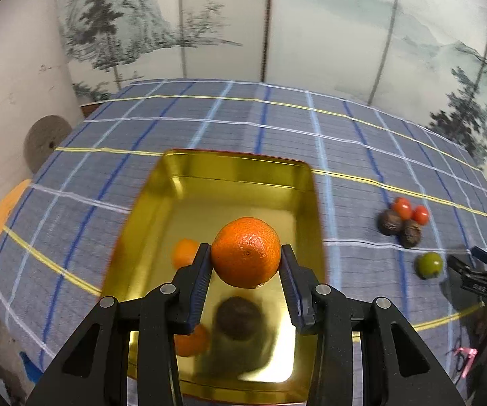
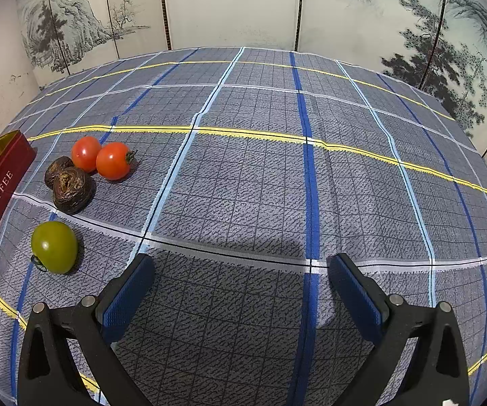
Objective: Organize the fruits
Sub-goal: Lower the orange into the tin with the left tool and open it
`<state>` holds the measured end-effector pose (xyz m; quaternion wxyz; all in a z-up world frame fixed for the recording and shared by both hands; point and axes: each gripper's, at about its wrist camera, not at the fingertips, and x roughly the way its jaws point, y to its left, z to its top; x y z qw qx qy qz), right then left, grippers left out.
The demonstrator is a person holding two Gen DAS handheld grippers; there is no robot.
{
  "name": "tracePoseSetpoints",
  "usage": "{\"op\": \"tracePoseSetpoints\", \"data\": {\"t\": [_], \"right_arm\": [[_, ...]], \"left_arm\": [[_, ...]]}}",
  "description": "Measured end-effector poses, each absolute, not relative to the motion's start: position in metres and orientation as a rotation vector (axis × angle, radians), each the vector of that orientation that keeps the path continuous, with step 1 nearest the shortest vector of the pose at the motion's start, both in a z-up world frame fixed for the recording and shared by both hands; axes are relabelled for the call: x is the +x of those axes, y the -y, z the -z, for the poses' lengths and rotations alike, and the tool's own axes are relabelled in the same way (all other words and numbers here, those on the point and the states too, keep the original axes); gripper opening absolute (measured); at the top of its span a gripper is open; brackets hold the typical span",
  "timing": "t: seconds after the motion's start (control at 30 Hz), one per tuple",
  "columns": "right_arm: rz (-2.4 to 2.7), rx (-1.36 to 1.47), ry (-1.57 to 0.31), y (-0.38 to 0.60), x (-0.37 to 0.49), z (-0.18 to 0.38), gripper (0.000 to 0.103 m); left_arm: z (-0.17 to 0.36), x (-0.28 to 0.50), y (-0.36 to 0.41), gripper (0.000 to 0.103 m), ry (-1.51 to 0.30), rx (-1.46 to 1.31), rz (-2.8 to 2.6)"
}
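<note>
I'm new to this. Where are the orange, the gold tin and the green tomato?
orange [image 1: 246, 252], left wrist view, front peel.
gold tin [image 1: 236, 164], left wrist view, far rim.
green tomato [image 2: 54, 247], right wrist view, middle of skin.

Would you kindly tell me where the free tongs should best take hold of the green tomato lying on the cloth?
Grip the green tomato across its round middle, coming from above. It lies alone on the cloth, apart from the other fruit, so both sides look free.
</note>
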<state>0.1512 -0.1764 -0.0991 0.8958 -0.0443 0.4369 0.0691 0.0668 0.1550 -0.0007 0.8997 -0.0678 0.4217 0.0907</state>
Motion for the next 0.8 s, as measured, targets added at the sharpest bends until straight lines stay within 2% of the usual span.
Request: {"op": "tracePoseSetpoints", "data": {"t": [0.27, 0.8], "right_arm": [[-0.143, -0.092, -0.906, 0.176, 0.151, 0.099, 0.102], [-0.142, -0.092, -0.906, 0.176, 0.151, 0.099, 0.102]], "left_arm": [[0.015, 0.062, -0.193, 0.041, -0.911, -0.169, -0.258], [0.037, 0.06, -0.202, 0.041, -0.961, -0.16, -0.277]]}}
